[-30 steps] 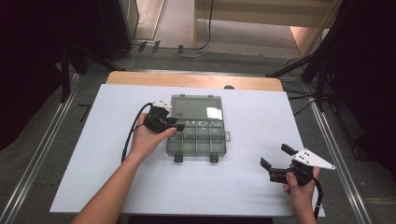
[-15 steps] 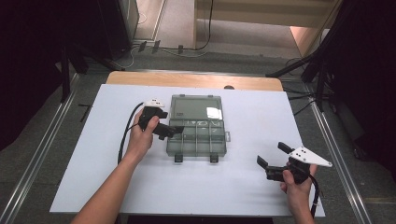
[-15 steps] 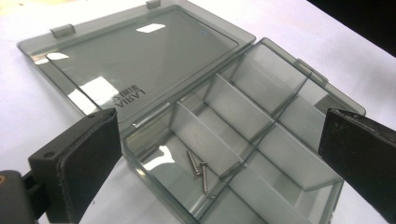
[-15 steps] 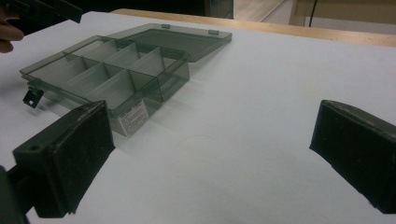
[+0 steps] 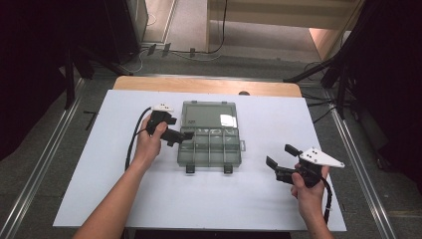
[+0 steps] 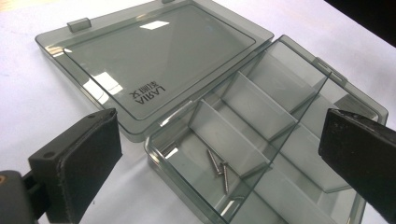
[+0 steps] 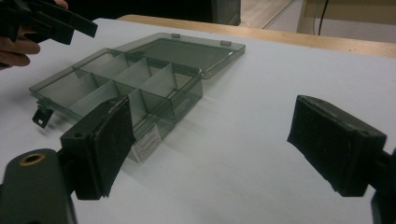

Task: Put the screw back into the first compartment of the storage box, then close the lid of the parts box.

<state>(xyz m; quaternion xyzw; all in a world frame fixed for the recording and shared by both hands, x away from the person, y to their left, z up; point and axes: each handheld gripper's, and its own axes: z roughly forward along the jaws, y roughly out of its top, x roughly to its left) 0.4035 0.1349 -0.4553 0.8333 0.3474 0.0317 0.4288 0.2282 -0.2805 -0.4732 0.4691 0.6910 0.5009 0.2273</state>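
Observation:
A smoky clear compartment box [image 5: 209,147] lies open mid-table, its lid [image 5: 208,114] flat on the far side. My left gripper [image 5: 180,128] hangs at the box's left edge. Its jaws have just been opening and stand open and empty. In the left gripper view, that gripper [image 6: 219,140] looks down on the box [image 6: 261,116], where two small screws [image 6: 219,165] lie in a near compartment. My right gripper [image 5: 280,155] hovers right of the box, off the table. Its jaws have just been closing a little but are still open with nothing between them [image 7: 215,140].
The white table top [image 5: 99,189] has bare room left, right and in front of the box. A wooden strip [image 5: 209,85] runs along the far edge. Two latches [image 5: 190,169] stick out from the box's front. Dark stands and cables line the floor beyond.
The right gripper has drifted left toward the box and risen slightly. The left hand backed slightly off the box's left edge, then eased back toward it.

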